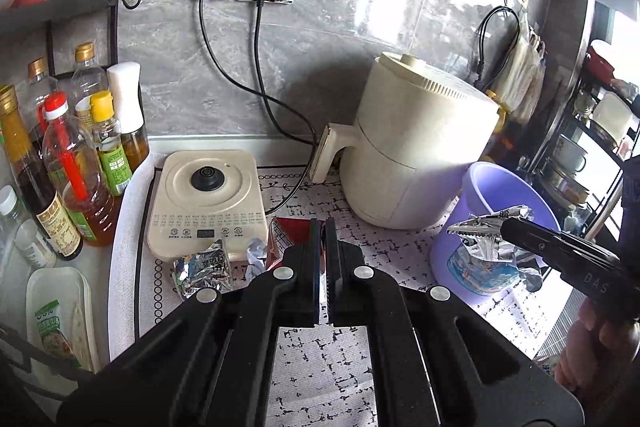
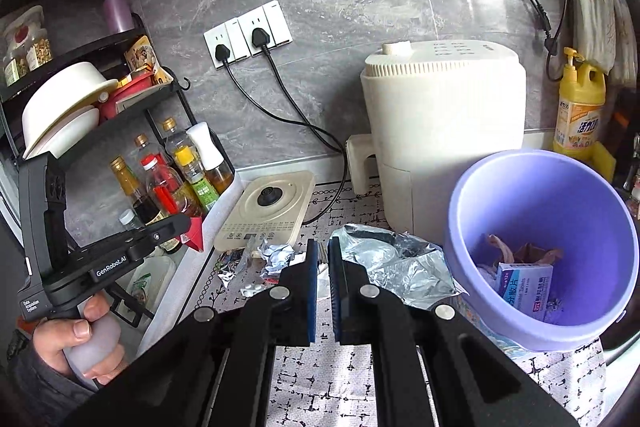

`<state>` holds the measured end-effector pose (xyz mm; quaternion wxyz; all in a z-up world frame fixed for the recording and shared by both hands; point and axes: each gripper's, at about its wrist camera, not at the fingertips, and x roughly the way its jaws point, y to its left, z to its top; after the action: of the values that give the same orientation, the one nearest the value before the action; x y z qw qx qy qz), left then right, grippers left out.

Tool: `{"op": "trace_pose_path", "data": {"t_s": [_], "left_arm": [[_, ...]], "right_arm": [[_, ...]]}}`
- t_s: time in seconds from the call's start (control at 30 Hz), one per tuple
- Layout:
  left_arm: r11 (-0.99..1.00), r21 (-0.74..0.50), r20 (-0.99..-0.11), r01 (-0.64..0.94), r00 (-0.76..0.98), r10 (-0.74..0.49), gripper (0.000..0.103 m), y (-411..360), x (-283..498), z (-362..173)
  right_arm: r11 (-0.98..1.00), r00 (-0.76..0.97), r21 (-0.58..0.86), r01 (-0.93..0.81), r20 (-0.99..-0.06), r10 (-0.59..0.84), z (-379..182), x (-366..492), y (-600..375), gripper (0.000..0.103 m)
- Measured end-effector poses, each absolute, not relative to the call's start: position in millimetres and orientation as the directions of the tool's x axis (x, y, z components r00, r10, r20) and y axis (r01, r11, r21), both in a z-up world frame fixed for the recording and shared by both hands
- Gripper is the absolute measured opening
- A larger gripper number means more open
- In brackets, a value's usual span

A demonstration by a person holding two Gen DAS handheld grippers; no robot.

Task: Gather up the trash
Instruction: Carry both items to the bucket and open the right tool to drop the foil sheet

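pinching a foil wrapper (image 2: 404,263) beside the bin rim (image 2: 452,227), right gripper (image 2: 323,247); left gripper (image 1: 323,227) pressed together.

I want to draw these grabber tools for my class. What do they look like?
Both are black plastic. The left gripper and right gripper each have two flat fingers with round silver bolts on the linkages. The right one's pads are blue. The left tool's side reads "GenRobot.AI", with a pale handle. A dark sleeve shows at the wrist.

I cannot read the control panel print on the kettle base (image 1: 206,201); the left gripper (image 1: 323,227) hides part of the red wrapper (image 1: 290,233).
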<state>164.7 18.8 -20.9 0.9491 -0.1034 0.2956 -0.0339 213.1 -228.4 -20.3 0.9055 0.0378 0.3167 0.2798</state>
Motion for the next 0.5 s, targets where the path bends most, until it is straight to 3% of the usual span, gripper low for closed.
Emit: {"op": "trace_pose_path", "data": {"t_s": [0.5], "left_arm": [[0.971,-0.183,-0.499,0.155,0.836,-0.227,0.003,-46,185,14]], "right_arm": [[0.902,0.756,0.236,-0.362,-0.491,0.432,3,221,-299,0.006]]}}
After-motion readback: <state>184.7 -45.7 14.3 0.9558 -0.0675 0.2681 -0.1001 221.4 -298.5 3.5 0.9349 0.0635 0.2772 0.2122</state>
